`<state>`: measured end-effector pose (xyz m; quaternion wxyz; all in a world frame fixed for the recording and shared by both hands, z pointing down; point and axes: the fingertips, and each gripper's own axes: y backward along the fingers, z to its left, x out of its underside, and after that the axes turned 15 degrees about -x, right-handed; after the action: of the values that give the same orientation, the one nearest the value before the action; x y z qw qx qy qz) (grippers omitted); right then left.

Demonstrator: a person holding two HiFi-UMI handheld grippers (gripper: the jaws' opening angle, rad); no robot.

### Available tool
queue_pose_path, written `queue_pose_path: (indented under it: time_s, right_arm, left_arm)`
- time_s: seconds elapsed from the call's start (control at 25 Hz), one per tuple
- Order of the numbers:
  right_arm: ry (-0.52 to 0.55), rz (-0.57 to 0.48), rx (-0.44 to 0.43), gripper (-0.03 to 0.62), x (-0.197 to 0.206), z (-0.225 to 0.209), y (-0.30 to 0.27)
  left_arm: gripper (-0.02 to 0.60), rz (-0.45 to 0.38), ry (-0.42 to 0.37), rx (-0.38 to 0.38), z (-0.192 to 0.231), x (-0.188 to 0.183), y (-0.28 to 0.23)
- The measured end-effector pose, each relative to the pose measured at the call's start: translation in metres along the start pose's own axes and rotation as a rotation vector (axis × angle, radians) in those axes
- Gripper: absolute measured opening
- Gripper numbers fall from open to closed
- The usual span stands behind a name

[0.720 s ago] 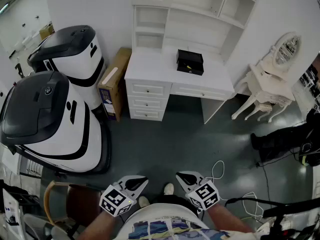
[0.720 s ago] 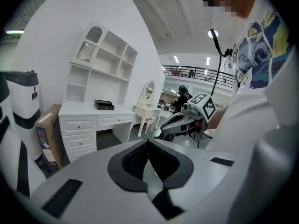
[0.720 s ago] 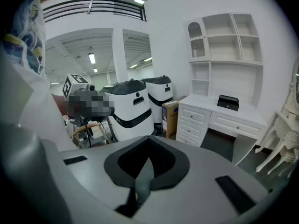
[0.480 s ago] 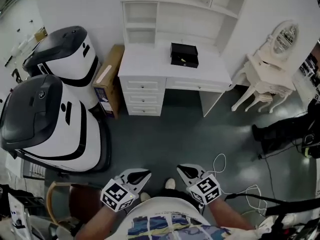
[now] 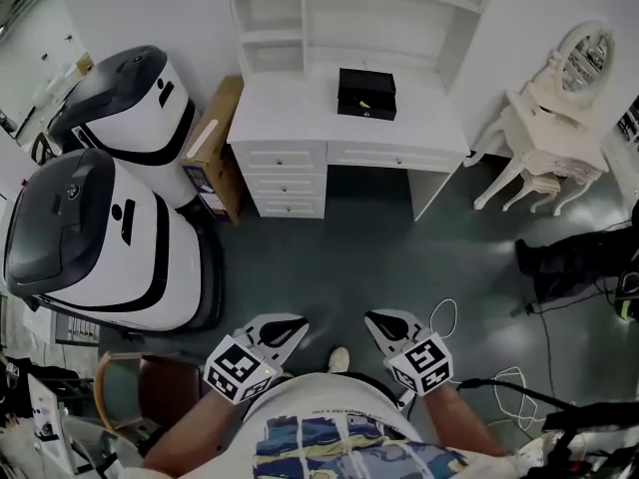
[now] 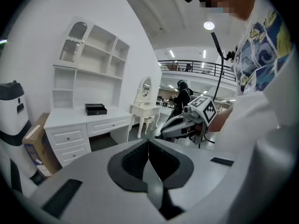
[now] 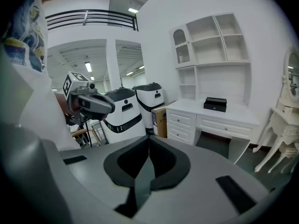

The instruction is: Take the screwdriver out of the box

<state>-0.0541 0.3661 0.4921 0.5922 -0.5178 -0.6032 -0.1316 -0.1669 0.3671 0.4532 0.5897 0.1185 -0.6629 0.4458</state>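
Plainly, the black box sits on the white desk, towards its back edge below the shelves. Its contents are too small to read, so the screwdriver cannot be made out. A cardboard carton leans against the desk's left end, with two white-and-black machines further left. A white vanity table with a mirror stands to the right of the desk. Bare dark floor lies open between the desk and the person; cables trail at the lower right. The left gripper and right gripper hang close to the person's body, well apart from the box, each with jaws pressed together on nothing.
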Motion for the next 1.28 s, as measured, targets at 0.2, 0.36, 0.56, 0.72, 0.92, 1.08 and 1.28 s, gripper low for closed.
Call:
queue_pose_path:
  time_s: [0.2,0.36,0.56,0.72,0.92,1.08,1.28]
  right_arm:
    - [-0.011,0.001,0.011,0.044,0.015,-0.034,0.009]
    - [-0.054,-0.013,0.047,0.120,0.021,-0.060,0.019]
    - [-0.094,-0.025,0.097,0.113,0.017,-0.095,0.030]
    - [-0.121,-0.019,0.142,0.107,0.007,-0.125,0.026]
    - [-0.153,-0.010,0.213,0.101,-0.032,-0.180,0.001]
    - [-0.154,-0.001,0.248,0.101,-0.071,-0.216,-0.027]
    - [-0.160,-0.013,0.281,0.101,-0.111,-0.250,-0.060]
  left_arm:
    - [0.015,-0.010,0.003,-0.014,-0.002,-0.010,-0.041]
    - [0.015,0.012,-0.003,0.012,-0.008,-0.016,-0.065]
    - [0.015,0.038,-0.012,0.048,-0.002,-0.030,-0.098]
    - [0.015,0.038,-0.024,0.110,0.020,-0.045,-0.139]
    - [0.024,0.033,-0.054,0.204,0.077,-0.084,-0.197]
    - [0.048,0.021,-0.093,0.245,0.133,-0.120,-0.235]
    - [0.049,0.016,-0.128,0.254,0.201,-0.143,-0.278]
